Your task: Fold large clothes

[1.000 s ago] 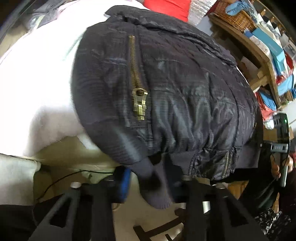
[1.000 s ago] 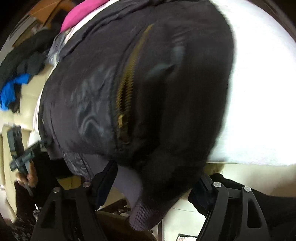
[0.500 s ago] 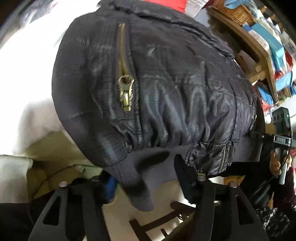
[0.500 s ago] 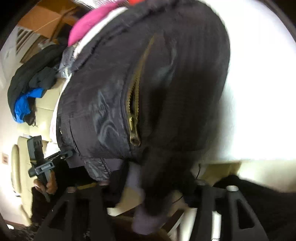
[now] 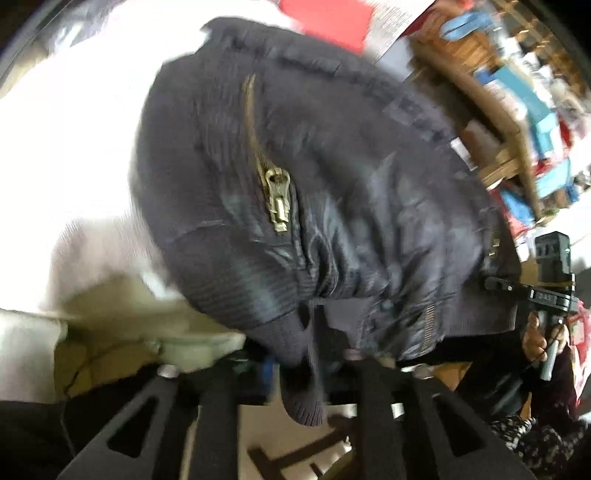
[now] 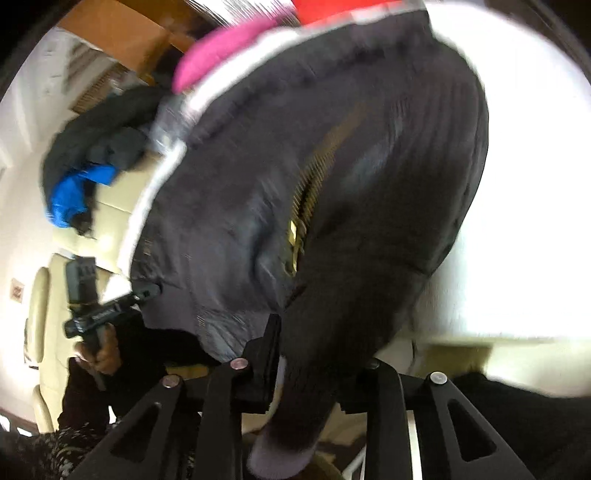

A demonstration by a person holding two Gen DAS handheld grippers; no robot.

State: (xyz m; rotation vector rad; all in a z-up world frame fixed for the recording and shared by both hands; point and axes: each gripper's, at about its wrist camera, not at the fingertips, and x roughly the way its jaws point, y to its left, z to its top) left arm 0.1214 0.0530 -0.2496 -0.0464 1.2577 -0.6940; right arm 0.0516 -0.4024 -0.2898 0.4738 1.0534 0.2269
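Observation:
A dark navy padded jacket [image 5: 351, 192] with brass pocket zippers [image 5: 277, 199] lies on a white bed cover [image 5: 74, 147], its hem hanging over the near edge. My left gripper [image 5: 306, 358] is shut on a ribbed cuff [image 5: 303, 398] of the jacket at the hem. The jacket [image 6: 332, 184] fills the right wrist view too, with a brass zipper [image 6: 299, 229]. My right gripper [image 6: 314, 369] is shut on the other ribbed cuff [image 6: 291, 435]. Each gripper shows in the other's view: the right one [image 5: 550, 284] and the left one [image 6: 96, 310].
A wooden shelf unit [image 5: 509, 122] with boxes and baskets stands beyond the bed on the right. A red cushion [image 5: 332, 22] and a pink one [image 6: 221, 51] lie at the far side. A pile of dark and blue clothes [image 6: 88, 162] sits on a cream sofa [image 6: 48, 306].
Both grippers closed on the jacket's ribbed cuffs. The left jaws stood open around the cuff half a second ago and are now shut on it. The jacket shifted slightly in both views.

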